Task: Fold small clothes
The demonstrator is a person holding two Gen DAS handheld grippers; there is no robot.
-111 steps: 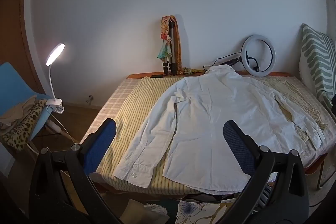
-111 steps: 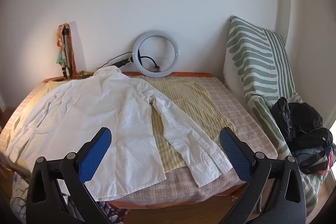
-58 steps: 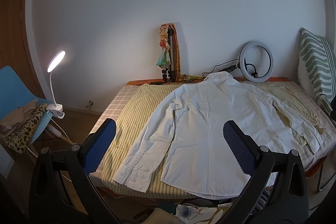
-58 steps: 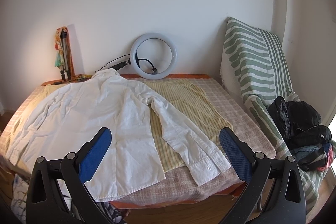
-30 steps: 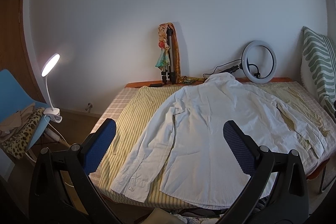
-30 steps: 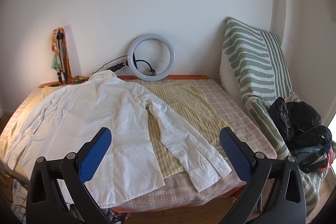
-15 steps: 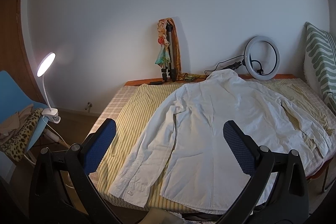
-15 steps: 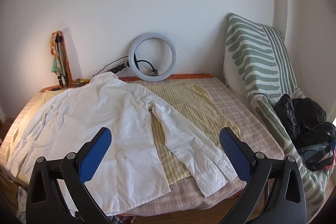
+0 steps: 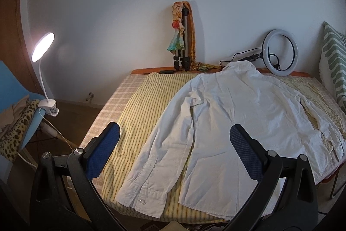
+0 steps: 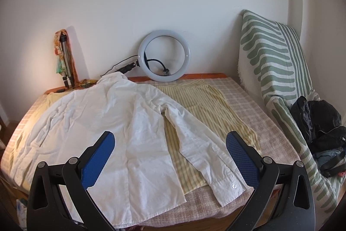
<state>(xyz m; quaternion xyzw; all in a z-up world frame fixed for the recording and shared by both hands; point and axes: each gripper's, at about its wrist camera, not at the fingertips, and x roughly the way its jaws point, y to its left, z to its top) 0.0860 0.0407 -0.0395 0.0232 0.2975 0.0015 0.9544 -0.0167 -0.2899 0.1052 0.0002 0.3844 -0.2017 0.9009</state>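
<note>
A white long-sleeved shirt [image 9: 233, 114] lies flat, back up, on the bed, collar toward the wall, sleeves spread down each side. It also shows in the right wrist view [image 10: 108, 122]. My left gripper [image 9: 174, 151] is open and empty, above the shirt's left sleeve and cuff [image 9: 140, 194] near the bed's front edge. My right gripper [image 10: 169, 155] is open and empty, above the shirt's right sleeve, whose cuff [image 10: 229, 187] lies near the front edge.
A yellow striped cloth [image 9: 142, 105] over a checked cover [image 10: 244, 105] lies under the shirt. A ring light [image 10: 164, 58] and tripod [image 9: 182, 40] stand at the wall. A striped cushion [image 10: 279, 70] and dark bags [image 10: 320, 122] are right; lamp [image 9: 43, 47] and blue chair [image 9: 13, 88] left.
Both grippers have moved in closer to the bed and a little lower, so the shirt looks larger. Both jaws stay open. The shirt has not moved.
</note>
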